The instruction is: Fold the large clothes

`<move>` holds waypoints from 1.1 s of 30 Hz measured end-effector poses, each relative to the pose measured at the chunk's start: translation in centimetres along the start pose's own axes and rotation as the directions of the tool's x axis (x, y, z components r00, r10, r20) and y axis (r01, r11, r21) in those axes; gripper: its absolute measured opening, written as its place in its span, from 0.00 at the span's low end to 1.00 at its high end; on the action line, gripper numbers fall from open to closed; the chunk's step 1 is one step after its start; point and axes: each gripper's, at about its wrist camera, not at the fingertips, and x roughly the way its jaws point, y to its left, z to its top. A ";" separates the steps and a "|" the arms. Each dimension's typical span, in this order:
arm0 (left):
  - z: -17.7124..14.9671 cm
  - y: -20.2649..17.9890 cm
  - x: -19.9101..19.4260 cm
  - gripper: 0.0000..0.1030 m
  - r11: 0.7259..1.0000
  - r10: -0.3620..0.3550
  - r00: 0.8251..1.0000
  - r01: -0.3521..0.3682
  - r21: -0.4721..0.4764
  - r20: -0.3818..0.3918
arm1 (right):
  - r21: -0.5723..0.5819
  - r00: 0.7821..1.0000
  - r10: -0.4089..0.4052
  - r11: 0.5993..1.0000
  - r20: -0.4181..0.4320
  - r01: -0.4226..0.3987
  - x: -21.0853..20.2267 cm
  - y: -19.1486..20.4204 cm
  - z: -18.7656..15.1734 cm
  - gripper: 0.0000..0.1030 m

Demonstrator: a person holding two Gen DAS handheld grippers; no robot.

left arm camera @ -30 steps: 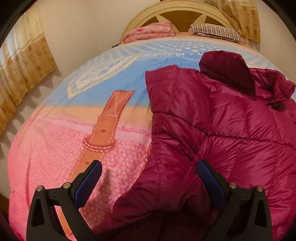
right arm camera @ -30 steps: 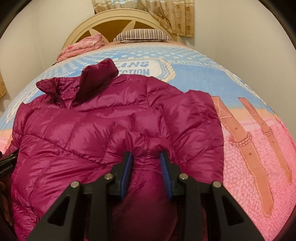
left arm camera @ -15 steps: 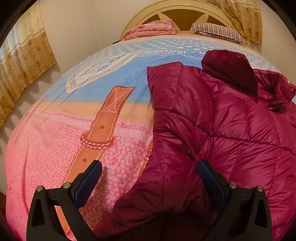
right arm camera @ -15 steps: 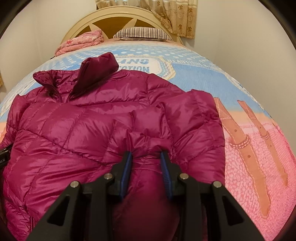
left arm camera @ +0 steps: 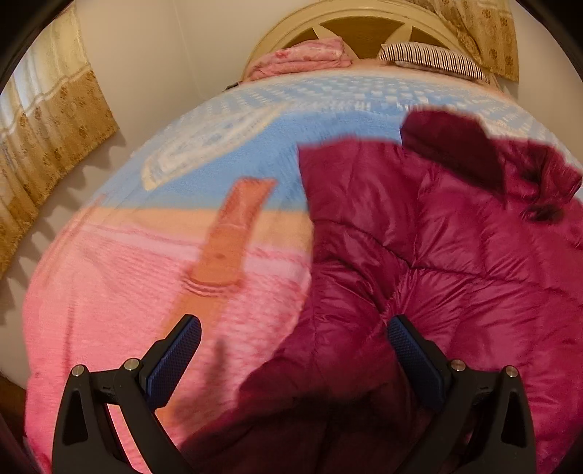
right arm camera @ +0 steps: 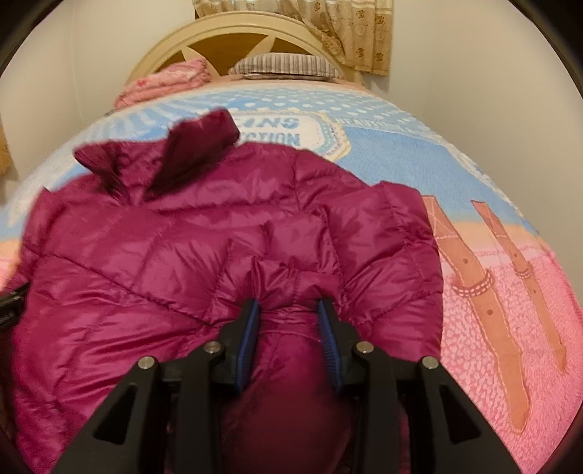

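A magenta quilted puffer jacket [left arm camera: 437, 255] lies spread on the bed, collar toward the headboard. It fills the left and middle of the right wrist view [right arm camera: 200, 255]. My left gripper [left arm camera: 293, 337] is open, its jaws wide apart over the jacket's near left edge, with fabric between them but not pinched. My right gripper [right arm camera: 288, 321] is shut on a bunched fold of the jacket's near hem, puffed between its blue pads [right arm camera: 249, 333].
The bed has a pink and blue printed bedspread [left arm camera: 127, 291]. A folded pink blanket [left arm camera: 302, 58] and a striped pillow [left arm camera: 433, 58] lie by the cream headboard [right arm camera: 226, 32]. Curtains [left arm camera: 47, 135] hang at the left wall. The wall stands close on the right.
Both grippers have drawn back a little toward the foot of the bed, so the jacket sits farther off in both views. The grips are unchanged.
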 end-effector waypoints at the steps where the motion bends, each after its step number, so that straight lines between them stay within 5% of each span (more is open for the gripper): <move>1: 0.4 0.4 -1.1 0.99 1.000 -0.024 0.999 0.025 -0.011 0.033 | 0.010 1.000 0.016 1.000 0.010 -0.016 -0.6 -0.4 0.2 0.47; 4: 3.0 1.8 -4.5 0.99 0.986 -0.141 0.982 0.151 -0.070 0.124 | 0.013 0.995 0.029 0.999 0.095 -0.030 -3.3 -1.6 1.6 0.53; 8: 6.0 0.6 -4.2 0.99 0.971 -0.217 0.967 0.228 -0.075 0.131 | 0.067 0.992 0.006 0.998 0.123 -0.015 -3.4 -4.6 4.5 0.52; 12: 6.8 -1.7 0.0 0.99 0.988 -0.144 0.985 0.148 -0.040 0.092 | 0.068 0.996 -0.003 0.998 0.086 -0.003 -0.4 -6.2 5.5 0.38; 16: 5.7 -3.0 5.7 0.99 0.999 -0.048 0.998 0.048 0.009 -0.028 | 0.036 1.000 -0.002 0.999 0.014 0.002 3.5 -6.0 4.7 0.36; 33: 4.3 -2.6 7.4 0.99 0.993 -0.096 0.994 0.092 -0.068 -0.046 | 0.064 0.999 0.043 0.997 -0.014 -0.042 5.8 -7.0 3.1 0.36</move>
